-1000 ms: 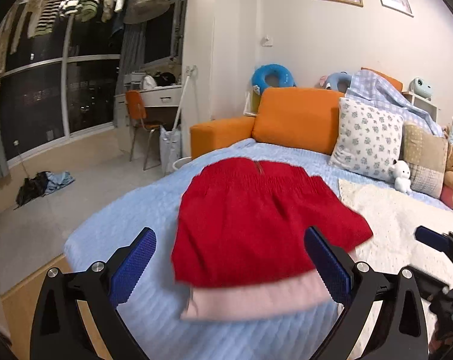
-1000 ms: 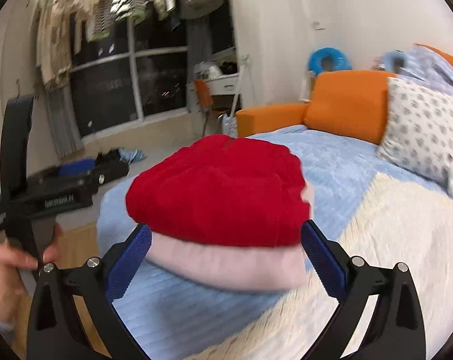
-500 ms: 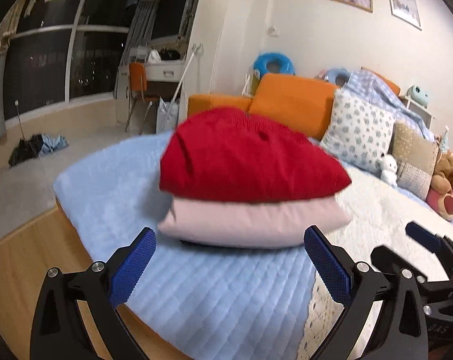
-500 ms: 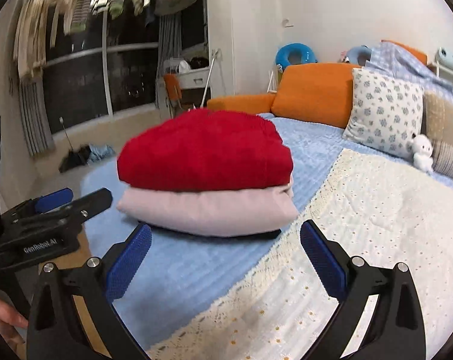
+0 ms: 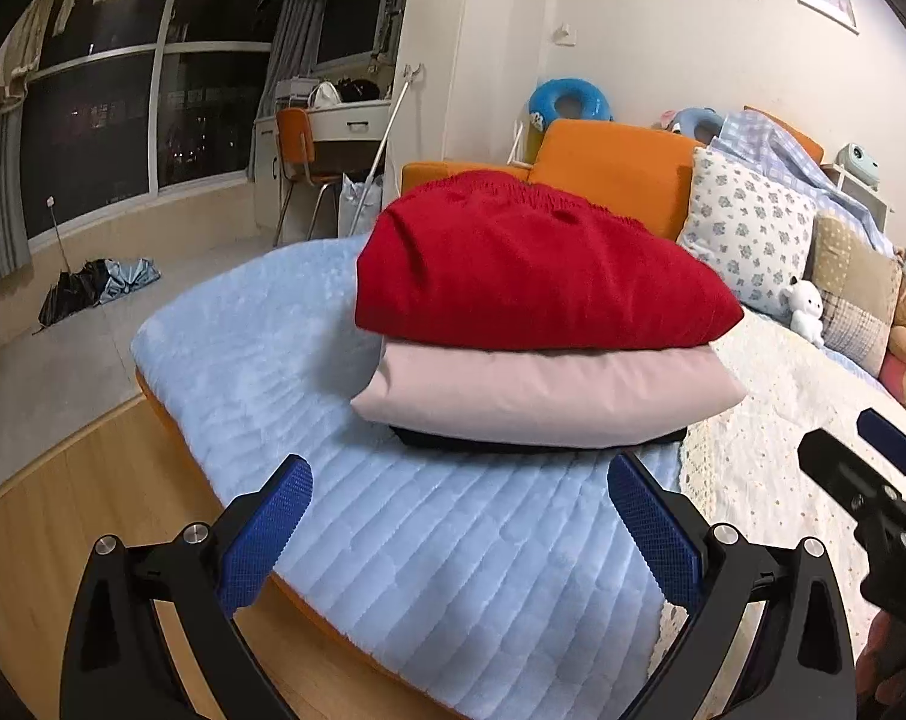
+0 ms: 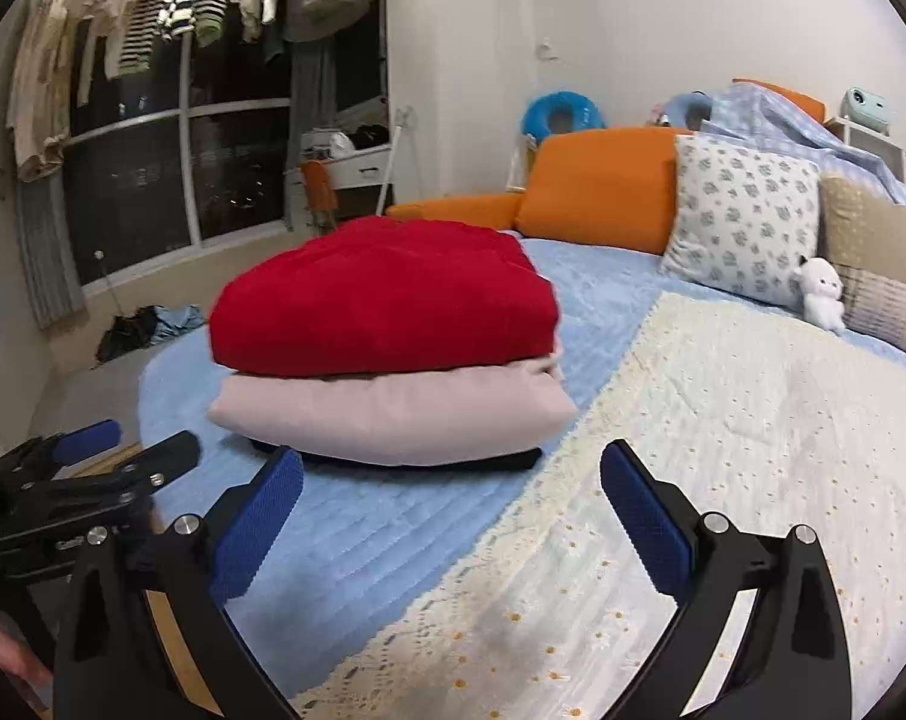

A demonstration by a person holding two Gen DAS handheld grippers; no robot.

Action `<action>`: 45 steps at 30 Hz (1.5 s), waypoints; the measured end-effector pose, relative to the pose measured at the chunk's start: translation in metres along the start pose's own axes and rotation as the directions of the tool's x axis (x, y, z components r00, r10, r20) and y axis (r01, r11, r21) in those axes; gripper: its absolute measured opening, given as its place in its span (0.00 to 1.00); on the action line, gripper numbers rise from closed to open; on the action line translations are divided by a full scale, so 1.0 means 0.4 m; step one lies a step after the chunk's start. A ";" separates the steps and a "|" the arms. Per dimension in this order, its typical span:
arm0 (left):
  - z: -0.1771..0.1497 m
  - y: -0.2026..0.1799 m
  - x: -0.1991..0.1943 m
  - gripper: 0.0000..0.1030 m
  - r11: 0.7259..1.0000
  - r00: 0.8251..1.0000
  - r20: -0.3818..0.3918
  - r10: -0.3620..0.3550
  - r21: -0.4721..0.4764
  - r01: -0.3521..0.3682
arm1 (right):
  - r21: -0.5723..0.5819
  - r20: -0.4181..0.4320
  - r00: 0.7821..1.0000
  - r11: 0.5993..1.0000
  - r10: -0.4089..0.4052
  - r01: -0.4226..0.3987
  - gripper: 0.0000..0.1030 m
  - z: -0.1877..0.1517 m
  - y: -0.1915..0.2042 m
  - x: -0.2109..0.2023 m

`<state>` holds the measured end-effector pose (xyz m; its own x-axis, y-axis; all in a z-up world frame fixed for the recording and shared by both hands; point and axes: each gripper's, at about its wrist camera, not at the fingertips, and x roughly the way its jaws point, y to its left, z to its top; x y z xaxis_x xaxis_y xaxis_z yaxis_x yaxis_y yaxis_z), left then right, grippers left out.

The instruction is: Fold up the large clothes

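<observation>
A stack of folded clothes lies on the light blue bedspread [image 5: 453,546]: a red knit garment [image 5: 525,276] on top, a pink one [image 5: 543,396] under it, and a thin black one [image 5: 537,443] at the bottom. The stack also shows in the right wrist view, with the red garment [image 6: 387,306] above the pink one [image 6: 393,414]. My left gripper [image 5: 459,516] is open and empty, low in front of the stack. My right gripper [image 6: 450,510] is open and empty, just in front of the stack's right corner. Each gripper shows at the edge of the other's view.
A cream lace blanket [image 6: 723,450] covers the bed's right side. Pillows [image 5: 747,234], soft toys and an orange headboard [image 5: 615,168] stand behind. The bed's wooden edge and the floor [image 5: 63,360] lie to the left, with a desk and chair [image 5: 300,162] by the window.
Both grippers have dropped from above the stack to bed level and pulled back a little. The stack now shows from the side, and the black bottom layer is visible.
</observation>
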<state>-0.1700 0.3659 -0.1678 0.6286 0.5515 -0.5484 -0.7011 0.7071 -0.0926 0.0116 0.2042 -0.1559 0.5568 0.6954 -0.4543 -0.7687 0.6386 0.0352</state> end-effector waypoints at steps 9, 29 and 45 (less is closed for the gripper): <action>0.003 -0.009 -0.021 0.97 0.999 1.000 0.020 0.016 0.046 -0.017 | -0.028 -0.010 1.000 1.000 -0.003 0.002 0.95 -0.011 0.008 0.003; -0.049 -0.024 -0.014 0.97 0.998 1.000 0.007 -0.016 0.063 0.015 | -0.002 -0.009 0.999 0.999 -0.032 0.032 0.95 -0.049 0.020 -0.011; -0.056 -0.024 -0.023 0.97 0.998 1.000 0.008 -0.011 0.062 0.011 | -0.006 -0.028 0.999 0.999 -0.033 0.032 0.95 -0.057 0.015 0.001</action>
<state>-0.1765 0.3441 -0.1807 0.6390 0.5472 -0.5406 -0.6722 0.7389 -0.0468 -0.0001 0.2009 -0.1763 0.5724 0.6646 -0.4803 -0.7520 0.6590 0.0156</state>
